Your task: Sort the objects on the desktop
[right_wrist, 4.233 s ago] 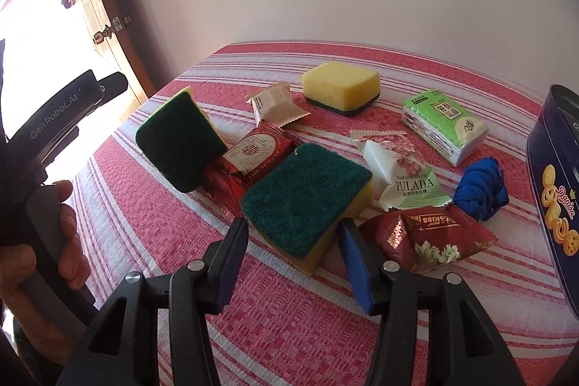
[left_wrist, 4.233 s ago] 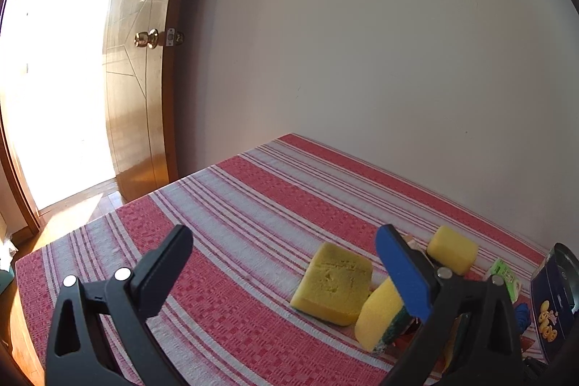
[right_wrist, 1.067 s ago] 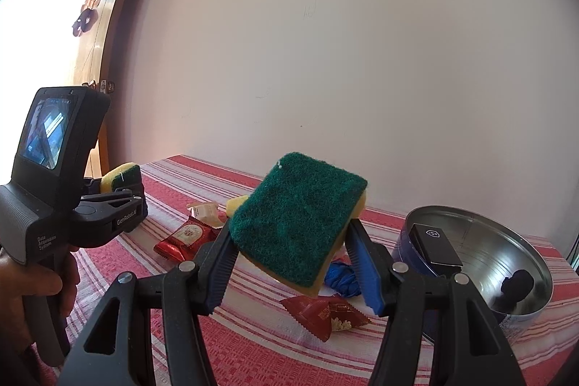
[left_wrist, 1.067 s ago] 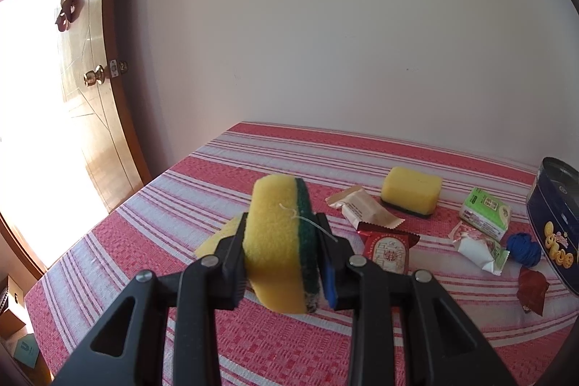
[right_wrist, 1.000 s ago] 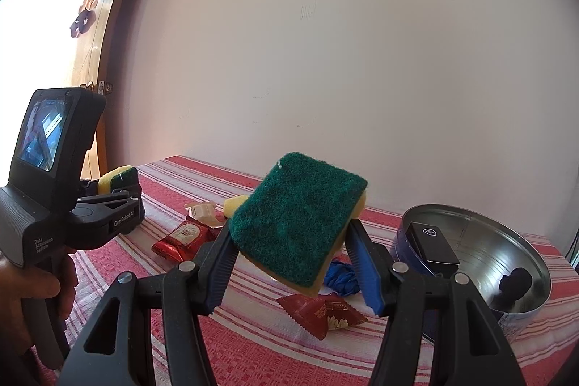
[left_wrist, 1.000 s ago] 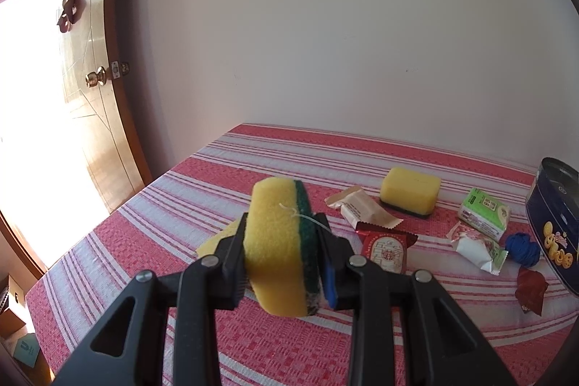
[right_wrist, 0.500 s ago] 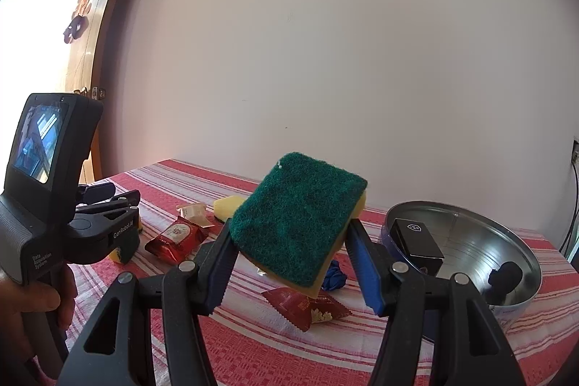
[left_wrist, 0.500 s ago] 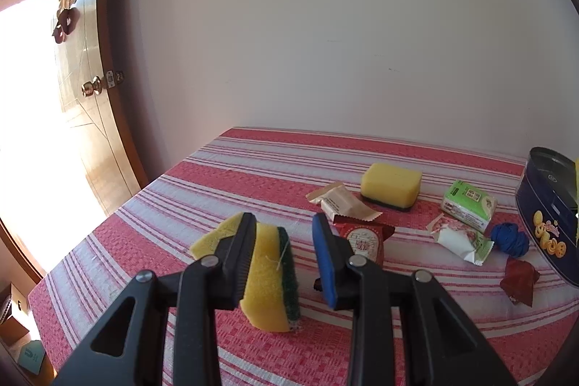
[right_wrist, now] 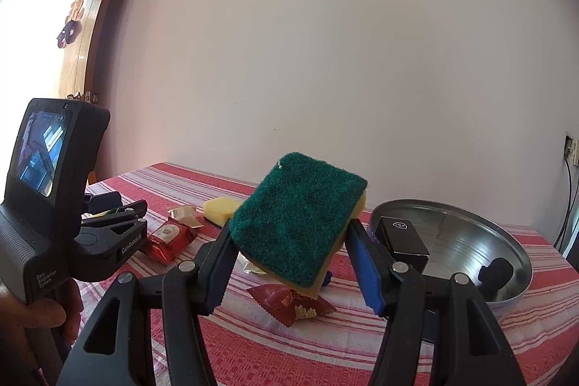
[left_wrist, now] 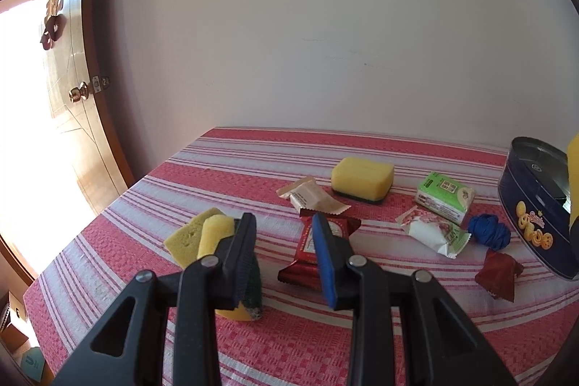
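With the left hand-held gripper (left_wrist: 286, 255) released and empty, the right hand-held gripper (right_wrist: 289, 263), grasping the green-faced sponge (right_wrist: 298, 223), should lower it squarely beside the other sponges (left_wrist: 213, 241).

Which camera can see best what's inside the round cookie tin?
The right wrist view. It looks down into the open cookie tin, showing a black box and a small black lump. The left wrist view shows only its blue side at the edge.

The left gripper (right_wrist: 119, 205) reads "GenRobot.AI" on its arm and "Data Acquisition System" on its handle (packet (left_wrist: 318, 243) print nearby is unreadable).
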Available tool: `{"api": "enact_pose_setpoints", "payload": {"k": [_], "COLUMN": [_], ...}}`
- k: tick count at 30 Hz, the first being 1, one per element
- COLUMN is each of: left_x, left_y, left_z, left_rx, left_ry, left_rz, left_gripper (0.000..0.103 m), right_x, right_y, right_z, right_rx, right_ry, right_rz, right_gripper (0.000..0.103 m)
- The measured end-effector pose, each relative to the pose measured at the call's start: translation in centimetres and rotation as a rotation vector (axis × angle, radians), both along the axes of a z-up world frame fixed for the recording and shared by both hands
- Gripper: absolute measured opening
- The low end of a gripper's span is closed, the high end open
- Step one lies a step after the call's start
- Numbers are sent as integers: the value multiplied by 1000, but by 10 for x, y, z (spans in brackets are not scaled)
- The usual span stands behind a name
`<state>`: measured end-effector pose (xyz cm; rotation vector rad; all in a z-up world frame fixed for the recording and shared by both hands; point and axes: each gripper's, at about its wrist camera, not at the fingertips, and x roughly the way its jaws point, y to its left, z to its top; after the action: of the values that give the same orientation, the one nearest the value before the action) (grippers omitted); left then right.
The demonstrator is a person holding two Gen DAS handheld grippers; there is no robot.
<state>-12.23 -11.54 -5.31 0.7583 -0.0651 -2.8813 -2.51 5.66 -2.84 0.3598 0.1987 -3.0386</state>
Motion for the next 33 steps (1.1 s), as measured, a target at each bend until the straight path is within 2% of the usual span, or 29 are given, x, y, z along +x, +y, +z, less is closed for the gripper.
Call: {"api": "enact_pose_setpoints", "payload": {"k": [11, 15, 18, 28, 33], "left_x": [4, 8, 7, 4, 6], "left_y": [20, 34, 52, 115, 144], "left_z": [0, 1, 4, 22, 26], "left_rx": [2, 56, 66, 59, 65], "left_ry": [-1, 3, -2, 27, 34], "left_rz": [-40, -105, -153, -280, -361], "left_gripper": [32, 32, 32, 32, 32], "right_x": [13, 18, 20, 13, 10], "right_y": [16, 31, 49, 115, 135], "right_z": [4, 4, 4, 6, 4], "right_rx": [74, 98, 125, 147, 201], "right_ry": [75, 92, 100, 100, 126], "right_rz": [-86, -124, -163, -314, -380], "right_gripper": [62, 62, 62, 62, 62]}}
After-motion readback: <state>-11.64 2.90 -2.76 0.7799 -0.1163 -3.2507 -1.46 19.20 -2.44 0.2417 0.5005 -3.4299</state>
